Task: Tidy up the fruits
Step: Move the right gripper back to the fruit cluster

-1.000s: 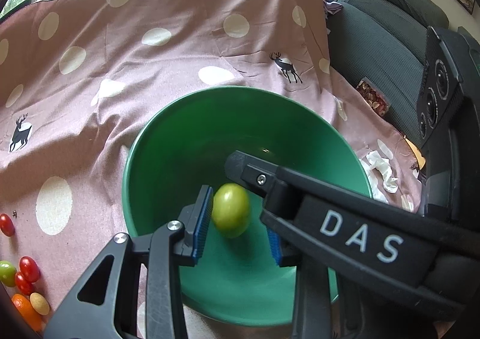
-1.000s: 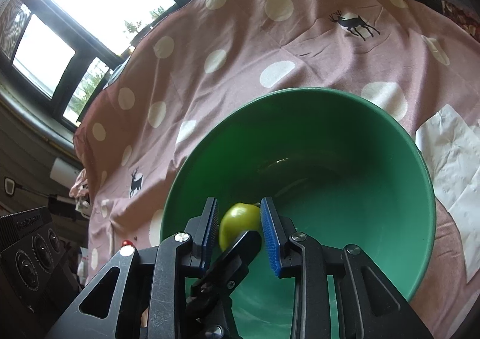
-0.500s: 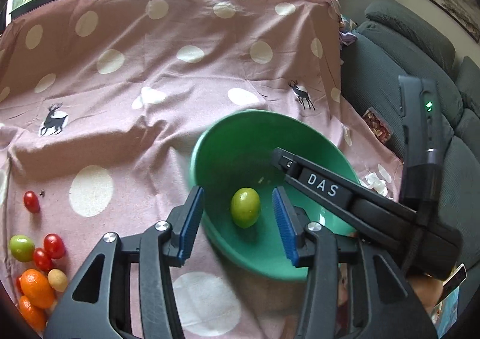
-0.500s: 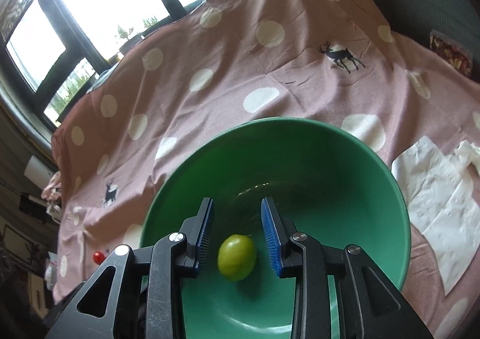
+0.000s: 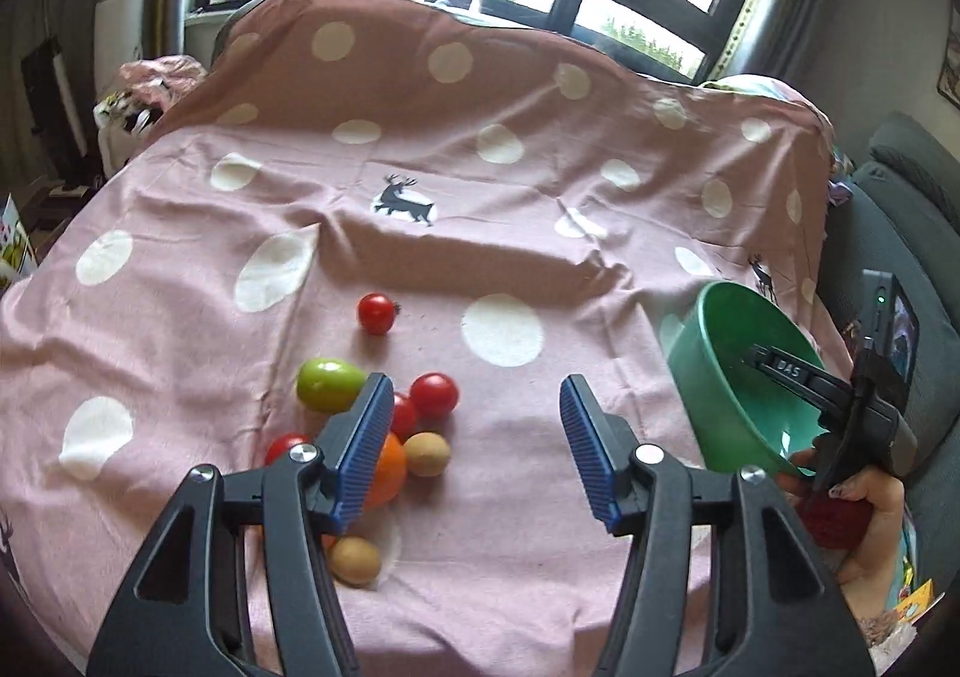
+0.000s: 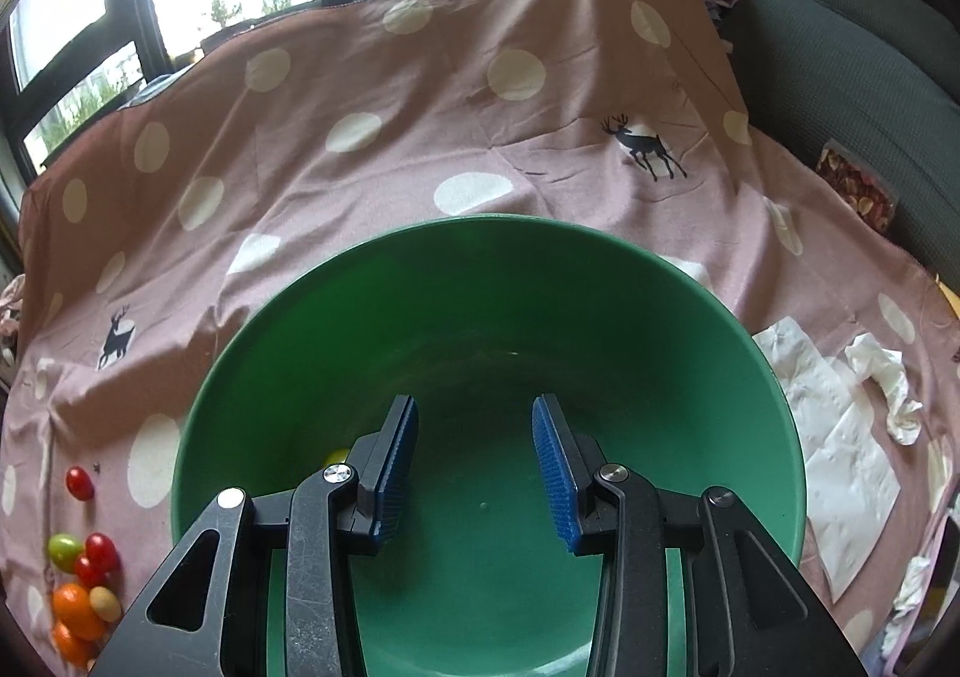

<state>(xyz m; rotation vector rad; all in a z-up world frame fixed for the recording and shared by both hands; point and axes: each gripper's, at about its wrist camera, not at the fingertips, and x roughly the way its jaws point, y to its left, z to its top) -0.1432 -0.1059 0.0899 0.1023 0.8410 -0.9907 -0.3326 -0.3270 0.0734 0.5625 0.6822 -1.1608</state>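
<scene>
My left gripper [image 5: 477,440] is open and empty above the pink spotted cloth [image 5: 480,209], next to a pile of small fruits: a green one [image 5: 329,383], red tomatoes [image 5: 433,394], an orange [image 5: 389,470] and beige ones [image 5: 427,454]. A lone red tomato [image 5: 376,313] lies further back. The green bowl [image 5: 729,377] stands at the right. My right gripper [image 6: 474,470] is open and empty over the bowl [image 6: 480,257]. A green fruit [image 6: 336,456] peeks out behind its left finger, inside the bowl.
White tissues [image 6: 840,413] lie on the cloth right of the bowl. A grey sofa [image 6: 852,47] stands at the right. The fruit pile [image 6: 81,587] shows at the lower left of the right wrist view. Windows are behind the table.
My left gripper has pulled back from the bowl and swung left toward the fruit pile. My right gripper has opened wider; the green fruit now lies left of it in the bowl.
</scene>
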